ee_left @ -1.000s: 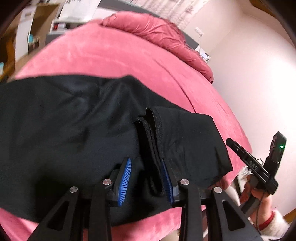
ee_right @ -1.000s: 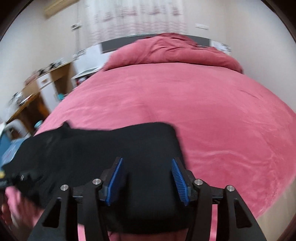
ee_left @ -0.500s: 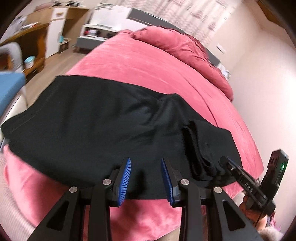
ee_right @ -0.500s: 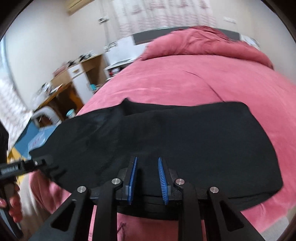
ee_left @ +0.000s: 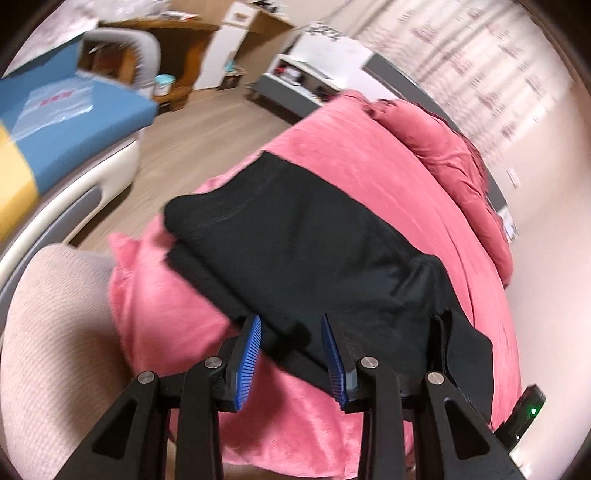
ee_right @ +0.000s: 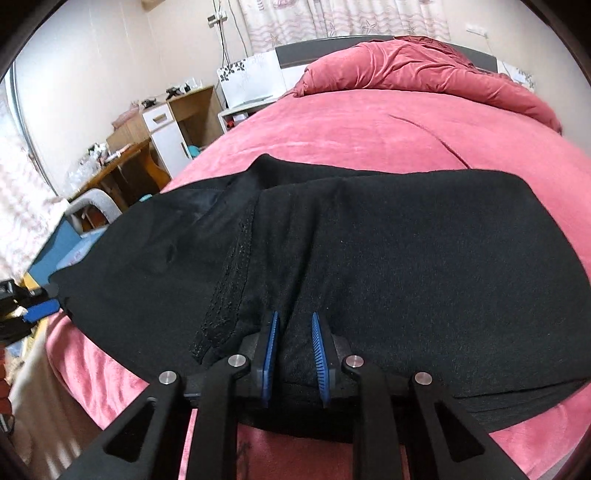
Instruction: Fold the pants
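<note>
the black pants (ee_right: 369, 266) lie across the near edge of the pink bed (ee_right: 369, 125), partly folded. the right gripper (ee_right: 293, 354) is pinched down on the near edge of the cloth, pads narrowly apart around a fold. the left gripper (ee_left: 291, 354) stands apart over the near hem. judging by this, clamp both layers fully, lift evenly, keep edges aligned.

This is a bedroom in a home. A wide bed (ee_right: 369, 125) covered in pink plush fills most of the room, with a rumpled red duvet (ee_right: 417, 70) heaped at its far end against a grey headboard (ee_right: 332, 42). Patterned curtains (ee_right: 343, 16) hang behind it. To the left stand a wooden desk (ee_right: 122, 166), a white cabinet (ee_right: 166, 136) and a bedside shelf (ee_right: 240, 107) on wood flooring (ee_left: 207, 122).
</note>
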`<state>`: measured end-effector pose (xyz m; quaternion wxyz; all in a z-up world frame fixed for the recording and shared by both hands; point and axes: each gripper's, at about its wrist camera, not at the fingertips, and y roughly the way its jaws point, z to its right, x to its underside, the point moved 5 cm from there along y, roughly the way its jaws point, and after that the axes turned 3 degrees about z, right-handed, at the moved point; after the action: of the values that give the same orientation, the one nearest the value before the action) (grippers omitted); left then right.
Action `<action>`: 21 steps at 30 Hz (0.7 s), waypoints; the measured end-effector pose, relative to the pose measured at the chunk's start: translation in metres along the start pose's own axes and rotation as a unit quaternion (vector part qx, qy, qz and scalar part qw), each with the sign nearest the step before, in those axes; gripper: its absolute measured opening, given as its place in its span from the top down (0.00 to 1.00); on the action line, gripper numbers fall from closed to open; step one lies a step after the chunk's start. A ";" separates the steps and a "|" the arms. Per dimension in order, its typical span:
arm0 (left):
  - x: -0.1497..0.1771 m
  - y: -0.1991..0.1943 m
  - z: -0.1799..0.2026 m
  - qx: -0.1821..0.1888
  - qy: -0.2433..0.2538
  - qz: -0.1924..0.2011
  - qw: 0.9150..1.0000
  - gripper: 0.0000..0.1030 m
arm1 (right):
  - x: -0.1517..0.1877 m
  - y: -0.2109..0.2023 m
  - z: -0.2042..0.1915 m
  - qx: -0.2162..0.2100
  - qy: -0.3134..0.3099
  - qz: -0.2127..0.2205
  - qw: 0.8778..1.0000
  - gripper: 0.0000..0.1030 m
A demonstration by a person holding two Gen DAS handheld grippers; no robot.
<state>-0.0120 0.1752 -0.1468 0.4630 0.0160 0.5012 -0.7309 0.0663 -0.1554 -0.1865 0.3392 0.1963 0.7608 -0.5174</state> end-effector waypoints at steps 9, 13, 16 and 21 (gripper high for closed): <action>-0.006 0.019 -0.018 -0.009 -0.042 -0.020 0.999 0.66 | 0.002 -0.005 0.002 -0.009 -0.001 0.004 1.000 0.81; -0.014 0.030 -0.024 -0.002 -0.058 -0.028 0.998 0.66 | 0.001 -0.004 0.002 -0.010 0.002 0.004 1.000 0.81; -0.026 0.043 -0.033 0.010 -0.085 -0.028 0.996 0.66 | 0.001 -0.005 0.002 -0.009 0.000 0.004 1.000 0.81; -0.034 0.052 -0.041 0.026 -0.128 -0.029 0.991 0.71 | 0.002 -0.004 0.001 -0.008 -0.001 0.005 1.000 0.81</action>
<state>0.0250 0.2242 -0.1878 0.5014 -0.0797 0.4192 -0.7526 0.0625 -0.1577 -0.1852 0.3439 0.1970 0.7634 -0.5101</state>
